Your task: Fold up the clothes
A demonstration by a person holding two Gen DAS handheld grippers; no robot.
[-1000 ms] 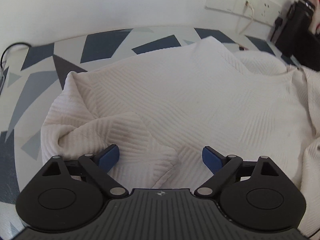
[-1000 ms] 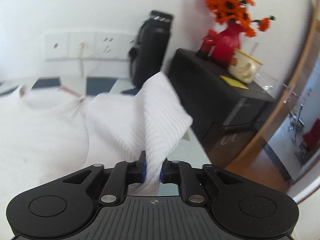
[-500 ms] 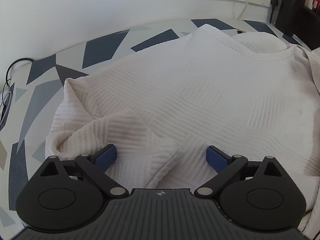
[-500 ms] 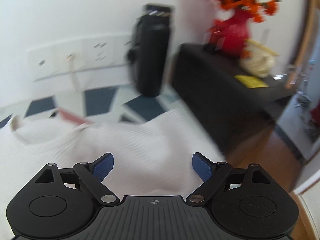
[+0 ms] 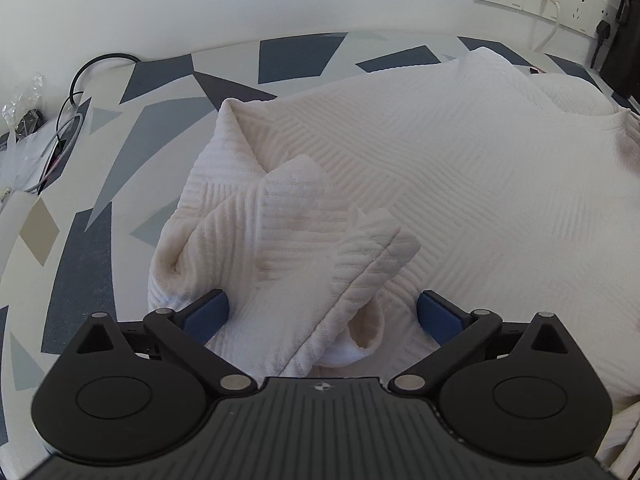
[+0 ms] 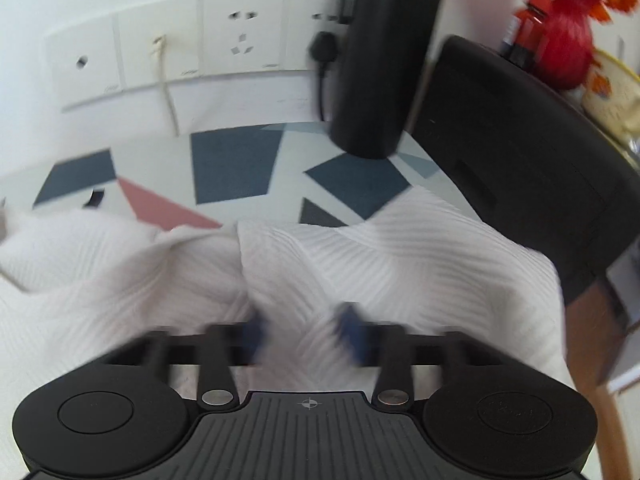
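Between wide left gripper [image 5: 322, 314] jaws: sleeve [image 5: 320, 264], long axis running forward-right; right gripper [image 6: 300, 334] blurred, jaws part-open over sweater [image 6: 400, 264].

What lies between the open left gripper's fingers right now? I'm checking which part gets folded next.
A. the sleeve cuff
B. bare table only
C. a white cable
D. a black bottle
A: in the left wrist view the sleeve cuff of the sweater lies between the wide-open fingers of the left gripper.
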